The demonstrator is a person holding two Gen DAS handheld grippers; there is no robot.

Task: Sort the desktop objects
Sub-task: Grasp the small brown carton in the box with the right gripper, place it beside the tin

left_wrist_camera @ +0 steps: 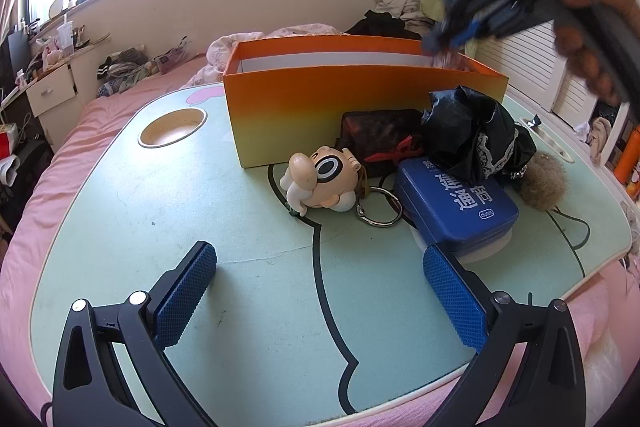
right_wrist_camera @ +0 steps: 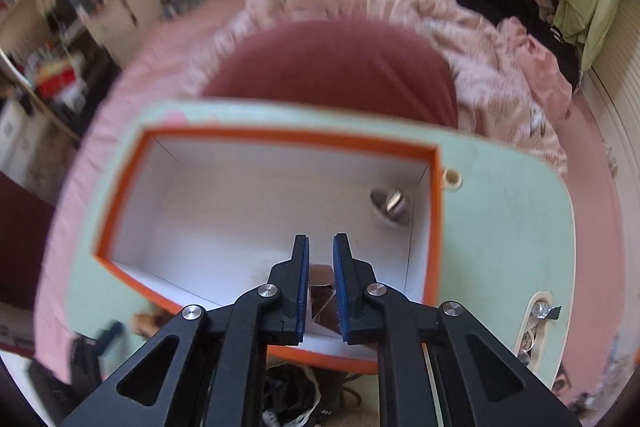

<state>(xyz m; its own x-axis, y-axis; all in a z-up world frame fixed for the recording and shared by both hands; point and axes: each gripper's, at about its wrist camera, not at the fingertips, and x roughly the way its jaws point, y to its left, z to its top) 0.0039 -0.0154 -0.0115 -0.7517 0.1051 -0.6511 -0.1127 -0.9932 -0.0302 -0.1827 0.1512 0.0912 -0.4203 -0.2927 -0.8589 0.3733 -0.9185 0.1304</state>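
Note:
An orange box (left_wrist_camera: 360, 99) stands open at the back of the green lap table (left_wrist_camera: 240, 211). In front of it lie a cartoon figurine keychain (left_wrist_camera: 320, 179), a dark red pouch (left_wrist_camera: 380, 139), a black lace cloth (left_wrist_camera: 472, 135), a blue tin (left_wrist_camera: 460, 203) and a brown fur ball (left_wrist_camera: 544, 183). My left gripper (left_wrist_camera: 318, 255) hovers open over the table's near side, holding nothing. My right gripper (left_wrist_camera: 448, 39), blurred, hangs over the box's right end. In the right wrist view this gripper (right_wrist_camera: 321, 243) is shut, with nothing between its tips. Inside the white-lined box (right_wrist_camera: 280, 137) lie a silvery item (right_wrist_camera: 390, 207) and a brownish item (right_wrist_camera: 322, 301).
The table rests on a pink bed (left_wrist_camera: 80, 131) with rumpled bedding (right_wrist_camera: 480, 67) behind. A round cup hole (left_wrist_camera: 172, 127) is at the table's back left and a slot (right_wrist_camera: 536, 323) with small things at its right edge. A person's hand (left_wrist_camera: 592, 27) grips the right tool.

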